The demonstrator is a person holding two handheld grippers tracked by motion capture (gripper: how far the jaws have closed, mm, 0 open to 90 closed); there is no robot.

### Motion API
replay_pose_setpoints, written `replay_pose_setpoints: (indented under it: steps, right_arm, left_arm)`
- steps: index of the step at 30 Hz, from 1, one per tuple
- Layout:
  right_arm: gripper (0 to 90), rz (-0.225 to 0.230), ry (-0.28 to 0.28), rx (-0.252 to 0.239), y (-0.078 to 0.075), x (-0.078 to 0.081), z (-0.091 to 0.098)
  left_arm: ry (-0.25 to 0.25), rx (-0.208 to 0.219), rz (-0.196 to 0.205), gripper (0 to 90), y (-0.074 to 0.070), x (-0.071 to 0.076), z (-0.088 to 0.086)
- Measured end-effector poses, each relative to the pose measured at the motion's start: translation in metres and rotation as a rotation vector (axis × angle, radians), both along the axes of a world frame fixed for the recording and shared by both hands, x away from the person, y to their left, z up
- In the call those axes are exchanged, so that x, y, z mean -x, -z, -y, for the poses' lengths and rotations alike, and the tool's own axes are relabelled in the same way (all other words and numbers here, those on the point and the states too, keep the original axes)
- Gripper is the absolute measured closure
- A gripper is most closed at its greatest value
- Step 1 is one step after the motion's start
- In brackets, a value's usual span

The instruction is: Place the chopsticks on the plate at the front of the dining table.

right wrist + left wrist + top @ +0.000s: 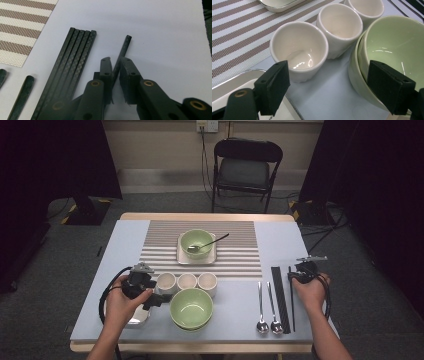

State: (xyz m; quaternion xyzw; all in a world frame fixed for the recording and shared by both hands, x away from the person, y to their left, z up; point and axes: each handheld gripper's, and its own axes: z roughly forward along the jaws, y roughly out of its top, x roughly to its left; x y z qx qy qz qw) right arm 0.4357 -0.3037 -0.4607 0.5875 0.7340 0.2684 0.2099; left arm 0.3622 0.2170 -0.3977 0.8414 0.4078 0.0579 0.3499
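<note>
The right gripper is down at the right edge of the surface, its fingers nearly together with a single black chopstick standing between them. It looks pinched, though a sliver of gap shows at the tips, so the hold may be light. That chopstick lies apart from the bundle of chopsticks, which rests flat just to its left; the two spoons lie beyond that.

Over on the left, the left gripper hangs with its fingers wide apart and nothing in them. It sits low between the nearest cup and the stacked green bowls, right by the rim.

The risks now. A thin, slick stick caught near one end can swivel in the pads as it lifts, and the far tip may drag or drop. If the grip is shallow, it slides straight out. A sideways drift could also nudge the bundle and scatter it.

On the left, an open finger sits very near the bowl's wall; any careless move could knock the stack or tip that cup into its neighbour cups.
</note>
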Motion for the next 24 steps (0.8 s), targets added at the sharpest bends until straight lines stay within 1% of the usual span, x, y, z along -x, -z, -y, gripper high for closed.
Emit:
replay_pose_setpoints:
  steps: [1,7,12,14,18,24]
  right_arm:
    - [81.3,-0.006,0.008,-0.008,-0.0002,0.0,0.0001]
    - [82.1,-0.016,0.02,-0.015,-0.0009,-0.0015,0.0008]
    - [83.9,-0.024,0.037,-0.037,-0.0011,-0.0025,0.003]
    - [86.1,-0.028,0.043,-0.034,-0.0012,-0.0028,0.0033]
    - [86.2,-0.034,0.043,-0.039,-0.0015,-0.0031,0.0035]
    - [86.4,-0.036,0.052,-0.031,-0.002,-0.0033,0.0016]
  left_arm:
    - [-0.001,0.002,0.0,18.1,0.0002,-0.0002,-0.0001]
    - [0.001,0.003,0.006,18.1,-0.0005,0.0003,0.0005]
    - [-0.001,0.01,0.007,18.1,-0.0006,0.0005,0.0005]
    - [-0.002,0.01,0.007,18.1,-0.0006,0.0005,0.0004]
    - [-0.001,0.004,0.007,18.1,-0.0004,0.0002,0.0005]
    - [0.0,0.004,0.008,18.1,-0.0005,0.0002,0.0004]
